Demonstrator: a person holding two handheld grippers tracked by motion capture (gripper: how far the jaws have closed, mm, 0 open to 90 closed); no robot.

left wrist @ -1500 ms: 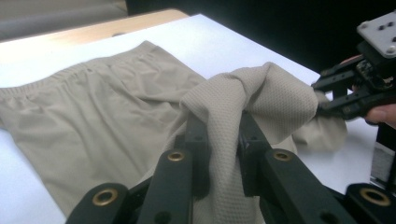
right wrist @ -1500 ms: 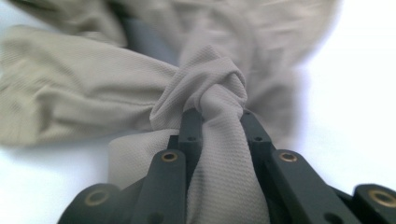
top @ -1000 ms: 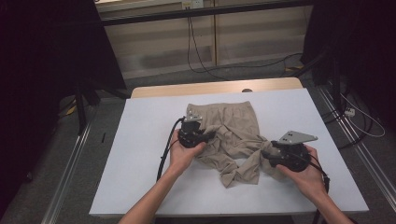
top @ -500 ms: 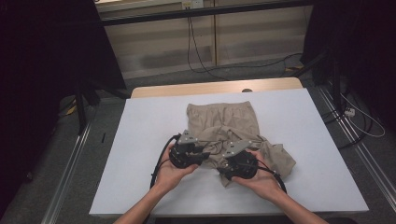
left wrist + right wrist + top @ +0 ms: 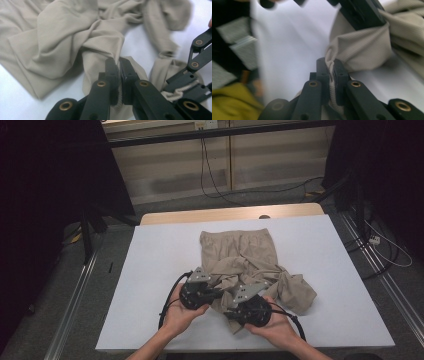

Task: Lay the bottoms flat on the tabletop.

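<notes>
Found beige shorts (image 5: 250, 265) still crumpled mid-table (image 5: 150, 270), waistband far side. Saw left gripper (image 5: 119, 65) and right gripper (image 5: 331, 67) just clamped shut on the near hem, side by side. Spreading and folding probably left undone.

Left gripper (image 5: 212, 292) and right gripper (image 5: 239, 306) side by side, jaws just clamped closed.

white table top (image 5: 150, 270), crumpled beige shorts (image 5: 240, 252) lying on its middle
</notes>
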